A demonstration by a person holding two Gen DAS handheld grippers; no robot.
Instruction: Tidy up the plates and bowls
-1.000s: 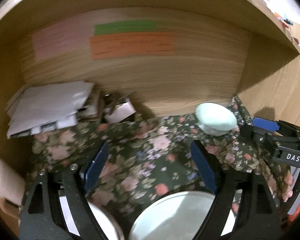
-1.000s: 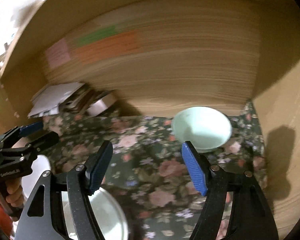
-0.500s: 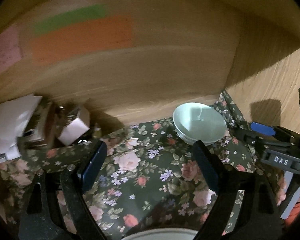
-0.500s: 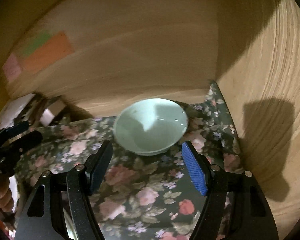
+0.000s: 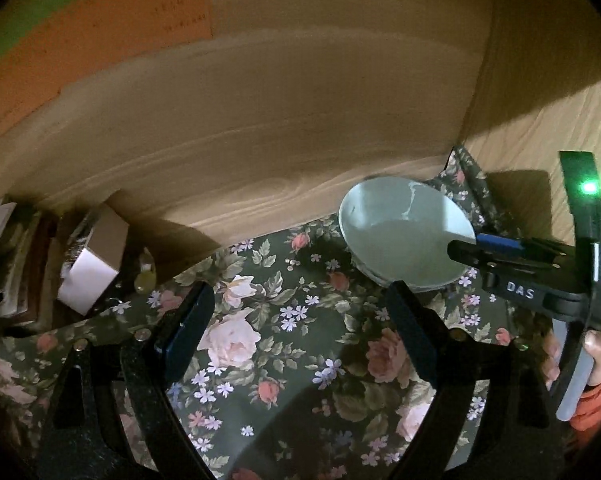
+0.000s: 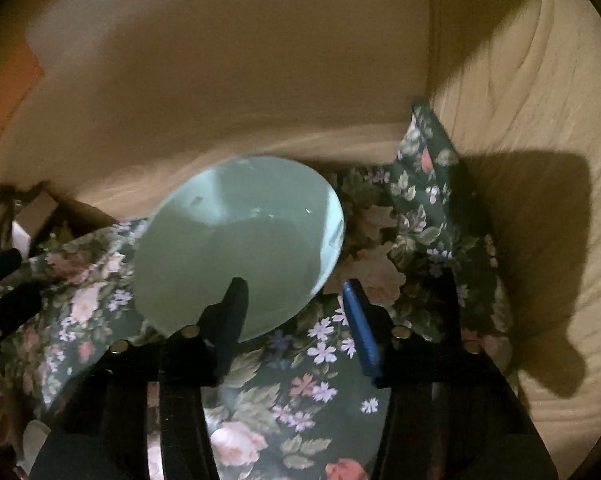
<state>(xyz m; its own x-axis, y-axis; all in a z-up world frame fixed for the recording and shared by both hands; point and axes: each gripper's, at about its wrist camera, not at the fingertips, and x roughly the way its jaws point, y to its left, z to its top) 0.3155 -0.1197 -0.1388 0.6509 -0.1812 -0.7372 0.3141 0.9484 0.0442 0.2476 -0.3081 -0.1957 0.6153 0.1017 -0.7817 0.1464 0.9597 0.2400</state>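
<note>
A pale green bowl (image 5: 396, 236) (image 6: 236, 240) sits on the floral cloth near the back right corner of a wooden shelf. My right gripper (image 6: 294, 284) (image 5: 476, 244) is at the bowl's near right rim. Its jaws are closing: the left finger (image 6: 232, 308) is inside the bowl, the blue-padded right finger (image 6: 360, 328) is outside, and a gap still shows beside the rim. My left gripper (image 5: 300, 288) stands open over the cloth, left of the bowl, with only cloth between its fingers.
The floral cloth (image 5: 284, 360) covers the shelf floor. A wooden back wall (image 5: 300, 120) and right side wall (image 6: 540, 160) close in the corner. A small box (image 5: 96, 264) and stacked papers lie at the left. A hand (image 5: 596, 360) holds the right gripper.
Both grippers moved forward and down toward the bowl, and the plates at the bottom edge left view. The right gripper's jaws narrowed and now straddle the bowl's rim.
</note>
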